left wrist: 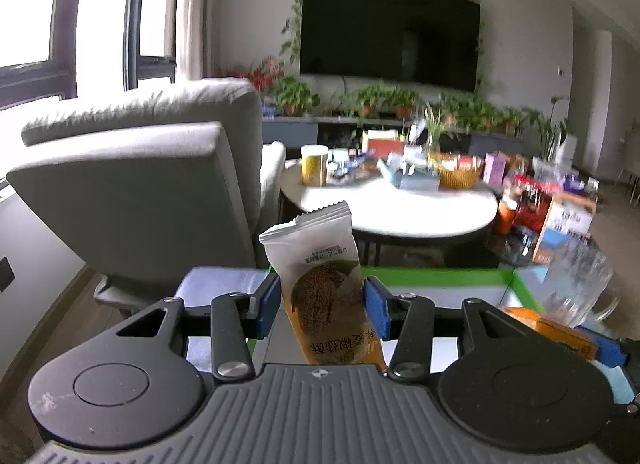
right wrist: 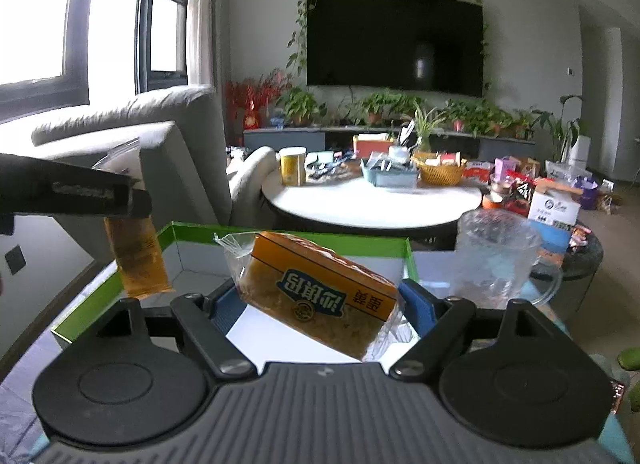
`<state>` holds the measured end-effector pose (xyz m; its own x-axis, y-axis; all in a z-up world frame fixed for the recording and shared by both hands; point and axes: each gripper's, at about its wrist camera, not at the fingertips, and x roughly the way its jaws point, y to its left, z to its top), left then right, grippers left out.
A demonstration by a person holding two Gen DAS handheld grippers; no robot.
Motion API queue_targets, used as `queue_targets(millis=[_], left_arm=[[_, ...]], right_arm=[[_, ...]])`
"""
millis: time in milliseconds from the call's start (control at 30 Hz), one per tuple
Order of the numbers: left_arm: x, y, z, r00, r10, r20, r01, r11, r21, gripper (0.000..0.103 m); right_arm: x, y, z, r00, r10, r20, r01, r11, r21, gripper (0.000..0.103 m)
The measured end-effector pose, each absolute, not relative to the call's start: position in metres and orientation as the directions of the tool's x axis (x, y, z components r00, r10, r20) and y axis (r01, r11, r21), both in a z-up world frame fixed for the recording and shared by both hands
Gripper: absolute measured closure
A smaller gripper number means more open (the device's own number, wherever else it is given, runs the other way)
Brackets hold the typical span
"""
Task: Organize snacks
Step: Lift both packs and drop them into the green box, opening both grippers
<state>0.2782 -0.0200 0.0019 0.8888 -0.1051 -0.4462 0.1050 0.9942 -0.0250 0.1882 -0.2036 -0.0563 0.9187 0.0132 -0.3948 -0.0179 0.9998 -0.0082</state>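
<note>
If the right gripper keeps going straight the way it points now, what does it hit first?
Likely the far green wall of the tray, just beyond the wrapped orange cake that the right gripper holds. The clear glass mug sits off to the right. Depth is uncertain.

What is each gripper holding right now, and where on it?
Left gripper pinches a snack packet across its middle, upright. Right gripper clamps a wrapped orange cake bar by its two ends, tilted.
</note>
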Motion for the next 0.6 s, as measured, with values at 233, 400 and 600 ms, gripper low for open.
queue_targets(millis=[233, 400, 600], left_arm=[[0.283, -0.026, -0.032, 0.826, -0.11, -0.553, 0.129, 0.992, -0.004, 0.059], [0.275, -0.025, -0.039, 0.795, -0.106, -0.598, 0.142, 0.99, 0.013, 0.055], [0.248, -0.016, -0.03, 0.777, -0.093, -0.623, 0.132, 0.991, 0.017, 0.053]], right_arm=[[0.196, -0.199, -0.076, 0.882, 0.014, -0.472, -0.027, 0.999, -0.022, 0.045], [0.195, -0.2, -0.08, 0.854, 0.024, -0.52, -0.032, 0.999, -0.005, 0.044], [0.176, -0.2, -0.077, 0.853, 0.025, -0.521, -0.027, 1.0, 0.004, 0.044]])
